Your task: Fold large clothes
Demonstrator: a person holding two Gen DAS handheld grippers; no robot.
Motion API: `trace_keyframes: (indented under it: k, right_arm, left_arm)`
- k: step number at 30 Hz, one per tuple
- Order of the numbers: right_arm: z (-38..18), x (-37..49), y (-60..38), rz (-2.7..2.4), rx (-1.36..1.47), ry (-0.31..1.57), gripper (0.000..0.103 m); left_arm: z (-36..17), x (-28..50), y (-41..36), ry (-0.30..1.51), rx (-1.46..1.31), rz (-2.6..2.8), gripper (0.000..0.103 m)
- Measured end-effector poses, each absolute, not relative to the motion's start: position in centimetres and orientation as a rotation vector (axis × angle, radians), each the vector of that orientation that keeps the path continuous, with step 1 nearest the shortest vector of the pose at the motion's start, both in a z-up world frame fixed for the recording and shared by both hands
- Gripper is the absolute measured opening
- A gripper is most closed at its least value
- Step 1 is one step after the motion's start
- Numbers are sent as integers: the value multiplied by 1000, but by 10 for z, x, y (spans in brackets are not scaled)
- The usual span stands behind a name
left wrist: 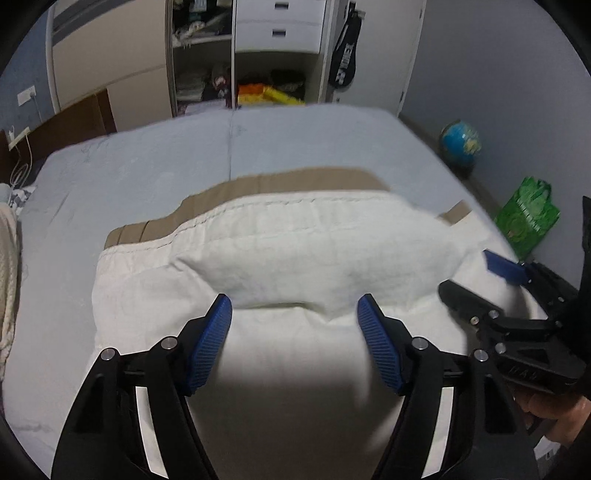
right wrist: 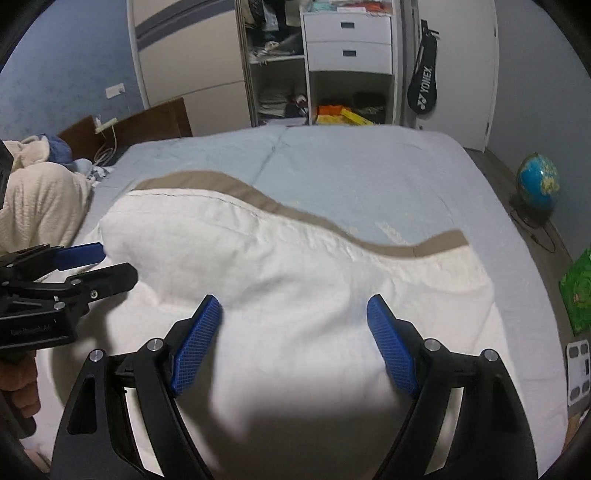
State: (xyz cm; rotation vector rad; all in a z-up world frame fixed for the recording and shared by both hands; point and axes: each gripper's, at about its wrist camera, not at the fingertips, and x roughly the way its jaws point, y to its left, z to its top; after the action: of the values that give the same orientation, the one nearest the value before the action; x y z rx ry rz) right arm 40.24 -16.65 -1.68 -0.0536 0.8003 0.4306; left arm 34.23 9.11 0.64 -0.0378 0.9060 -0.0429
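Both of your grippers hang over the bed with nothing between their blue pads. Your left gripper stands wide above the cream garment, and your right gripper gapes too. That garment, edged with a tan band, lies folded on the pale blue sheet.

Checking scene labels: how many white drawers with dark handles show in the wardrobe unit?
2. The upper white drawer and the lower white drawer are stacked in the wardrobe unit beyond the bed, above an open shelf. Others may be hidden behind closed doors.
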Motion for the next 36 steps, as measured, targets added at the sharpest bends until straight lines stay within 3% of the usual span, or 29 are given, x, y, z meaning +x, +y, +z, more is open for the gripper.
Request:
trace_keyframes:
  k: [17,36]
  right_arm:
    - [-79,429,-150,440,-123,886,81]
    - [-112,439,-146,443,-102,881,83]
  left_arm:
    - [-60,344,98,917,-76,-21,70]
    - [-88,342,83,837,-37,30,74]
